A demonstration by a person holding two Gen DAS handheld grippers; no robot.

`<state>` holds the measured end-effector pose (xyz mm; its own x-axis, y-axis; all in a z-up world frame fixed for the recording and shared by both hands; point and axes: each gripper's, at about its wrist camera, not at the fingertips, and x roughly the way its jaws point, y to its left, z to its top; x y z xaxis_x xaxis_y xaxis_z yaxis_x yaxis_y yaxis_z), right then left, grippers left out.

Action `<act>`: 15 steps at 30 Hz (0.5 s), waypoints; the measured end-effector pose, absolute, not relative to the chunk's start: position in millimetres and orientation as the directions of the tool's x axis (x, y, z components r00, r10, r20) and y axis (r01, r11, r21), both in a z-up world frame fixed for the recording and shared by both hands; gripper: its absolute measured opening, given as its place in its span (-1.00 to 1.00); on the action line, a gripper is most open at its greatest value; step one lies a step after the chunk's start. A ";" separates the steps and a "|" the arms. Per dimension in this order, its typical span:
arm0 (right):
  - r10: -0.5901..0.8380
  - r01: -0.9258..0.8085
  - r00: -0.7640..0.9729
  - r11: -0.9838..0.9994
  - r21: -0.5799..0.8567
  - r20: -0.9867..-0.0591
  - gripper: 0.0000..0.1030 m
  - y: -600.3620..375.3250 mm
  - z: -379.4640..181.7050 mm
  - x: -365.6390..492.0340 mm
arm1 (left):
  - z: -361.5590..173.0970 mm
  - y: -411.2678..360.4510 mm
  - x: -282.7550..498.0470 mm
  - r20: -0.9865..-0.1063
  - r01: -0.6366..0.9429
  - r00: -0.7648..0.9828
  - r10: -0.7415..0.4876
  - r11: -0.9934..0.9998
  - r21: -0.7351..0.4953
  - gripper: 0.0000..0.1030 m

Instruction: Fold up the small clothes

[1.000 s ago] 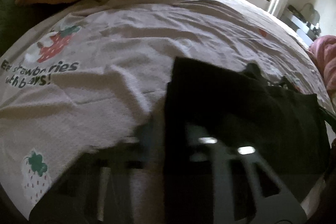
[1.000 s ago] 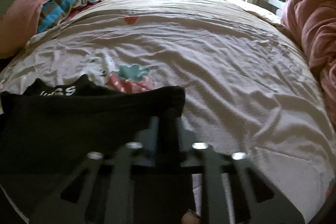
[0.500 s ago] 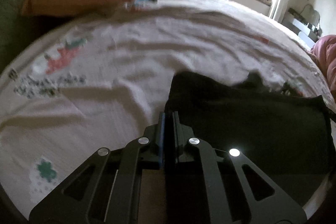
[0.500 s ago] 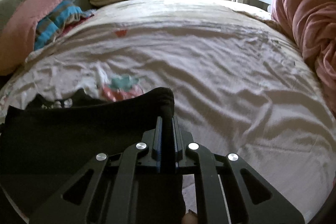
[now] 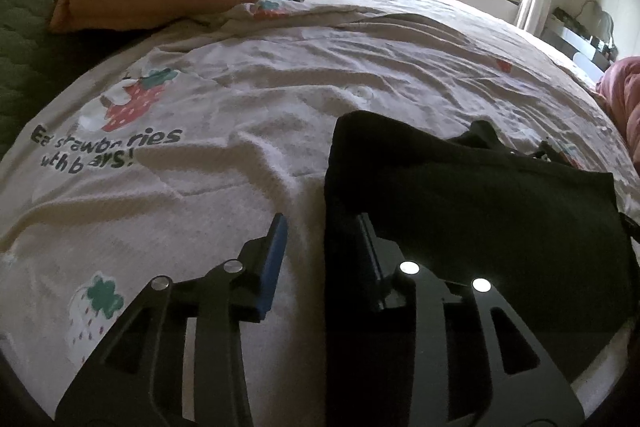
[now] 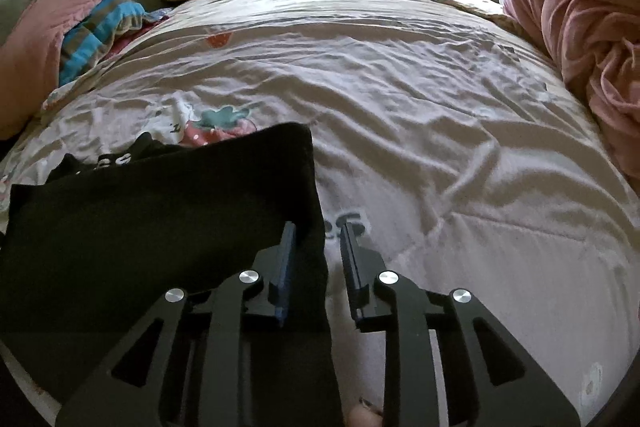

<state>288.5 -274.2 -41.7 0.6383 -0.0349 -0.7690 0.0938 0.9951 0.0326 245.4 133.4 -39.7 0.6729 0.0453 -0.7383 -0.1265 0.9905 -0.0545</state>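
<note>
Bedroom: strawberry-print quilt (image 5: pixel 248 131) over the bed. Black garment (image 6: pixel 152 211), folded flat at the near edge, white lettering peeking behind; judged light, limp, non-slip, best pinched at the corners. Left gripper (image 5: pixel 320 251) and right gripper (image 6: pixel 316 259): fingers parted, straddling opposite side edges, gripping nothing.

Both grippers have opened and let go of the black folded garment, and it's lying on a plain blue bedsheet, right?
Not quite. The left gripper and right gripper are open and the black folded garment is released, but the left wrist view shows it on a cream bedspread printed with strawberries, not plain blue.
</note>
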 end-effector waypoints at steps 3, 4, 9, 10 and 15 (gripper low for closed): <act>-0.043 0.097 0.645 0.995 0.026 -0.763 -0.43 -274.6 -36.0 277.4 | -34.3 129.5 236.9 -0.736 -0.121 0.676 0.045 0.991 -0.050 -0.20; -0.036 0.090 0.650 0.996 0.029 -0.759 -0.42 -274.2 -33.2 272.8 | -32.9 127.9 234.0 -0.736 -0.119 0.675 0.044 0.992 -0.050 -0.20; -0.009 0.048 0.674 0.998 0.031 -0.738 -0.20 -268.3 -18.7 249.5 | -26.0 119.0 218.5 -0.736 -0.105 0.676 0.026 0.993 -0.061 -0.17; -0.003 0.032 0.683 0.999 0.026 -0.731 -0.18 -265.7 -14.6 243.3 | -24.3 116.9 215.8 -0.735 -0.102 0.677 0.023 0.993 -0.062 -0.16; 0.022 -0.033 0.696 0.999 -0.002 -0.718 -0.17 -253.5 -3.3 222.3 | -13.6 106.5 203.1 -0.724 -0.081 0.690 0.015 0.995 -0.056 0.16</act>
<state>222.3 -253.5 -3.3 0.6956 0.0219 -0.7181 -0.0334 0.9994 -0.0019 203.1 106.5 -13.6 0.6900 0.0154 -0.7236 -0.0813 0.9951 -0.0563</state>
